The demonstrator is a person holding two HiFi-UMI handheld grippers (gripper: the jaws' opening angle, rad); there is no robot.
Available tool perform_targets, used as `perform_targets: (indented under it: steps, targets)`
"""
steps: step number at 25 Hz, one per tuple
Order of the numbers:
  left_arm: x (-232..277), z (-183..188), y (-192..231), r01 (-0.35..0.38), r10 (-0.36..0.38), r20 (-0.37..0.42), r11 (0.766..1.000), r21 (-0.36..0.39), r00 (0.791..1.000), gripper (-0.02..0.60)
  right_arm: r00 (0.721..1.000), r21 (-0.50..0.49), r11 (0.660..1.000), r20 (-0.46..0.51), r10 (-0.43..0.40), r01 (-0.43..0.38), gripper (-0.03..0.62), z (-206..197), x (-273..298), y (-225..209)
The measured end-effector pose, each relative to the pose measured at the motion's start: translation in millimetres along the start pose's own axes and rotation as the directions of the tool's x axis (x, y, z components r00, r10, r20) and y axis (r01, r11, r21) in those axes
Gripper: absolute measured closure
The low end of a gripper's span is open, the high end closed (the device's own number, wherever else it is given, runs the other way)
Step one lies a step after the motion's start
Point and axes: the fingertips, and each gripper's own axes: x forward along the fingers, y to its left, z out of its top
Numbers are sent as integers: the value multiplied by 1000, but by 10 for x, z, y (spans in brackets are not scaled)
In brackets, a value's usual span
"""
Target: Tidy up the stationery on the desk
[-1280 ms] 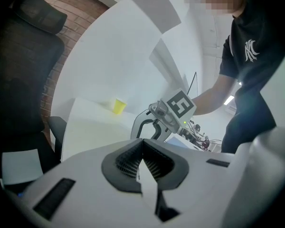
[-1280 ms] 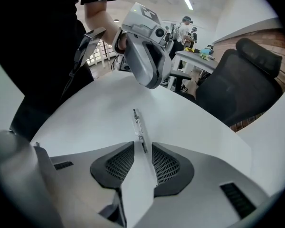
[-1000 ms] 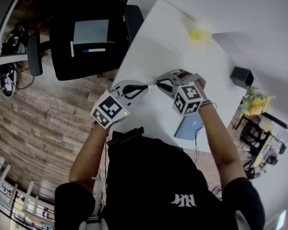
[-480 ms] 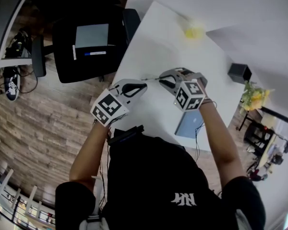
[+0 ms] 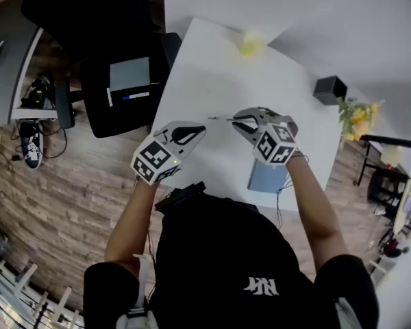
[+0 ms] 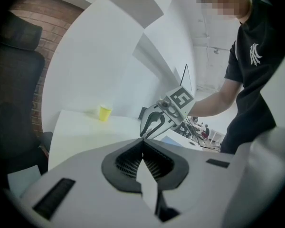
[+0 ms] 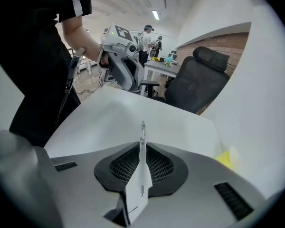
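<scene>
My right gripper (image 5: 234, 119) is shut on a thin white pen (image 7: 142, 132). The pen's narrow tip sticks out past the jaws toward my left gripper (image 5: 201, 128); in the head view the pen (image 5: 218, 118) shows as a thin line. The left gripper is shut on a short white piece (image 6: 148, 186) that looks like a pen cap. Both grippers hover over the near part of the white desk (image 5: 205, 74), facing each other with a small gap between them. A yellow cup (image 5: 250, 44) stands at the desk's far edge.
A blue notebook (image 5: 267, 178) lies at the desk's near right corner, under my right wrist. A black box (image 5: 329, 89) stands off the desk's right side. A black office chair (image 5: 123, 81) holding a grey sheet stands to the left, on wood flooring.
The two grippers were joined tip to tip a second ago. They now stand apart, the left one drawn back to the left and the pen tip bare in the right one.
</scene>
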Motion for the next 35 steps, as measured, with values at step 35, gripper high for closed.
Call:
perform_targets:
  steps: [35]
  targets:
    - [1643, -578, -1627, 95, -99, -259, 995, -26, 961, 578, 869, 847, 382, -169, -465, 369, 528, -2769, -1743, 1580]
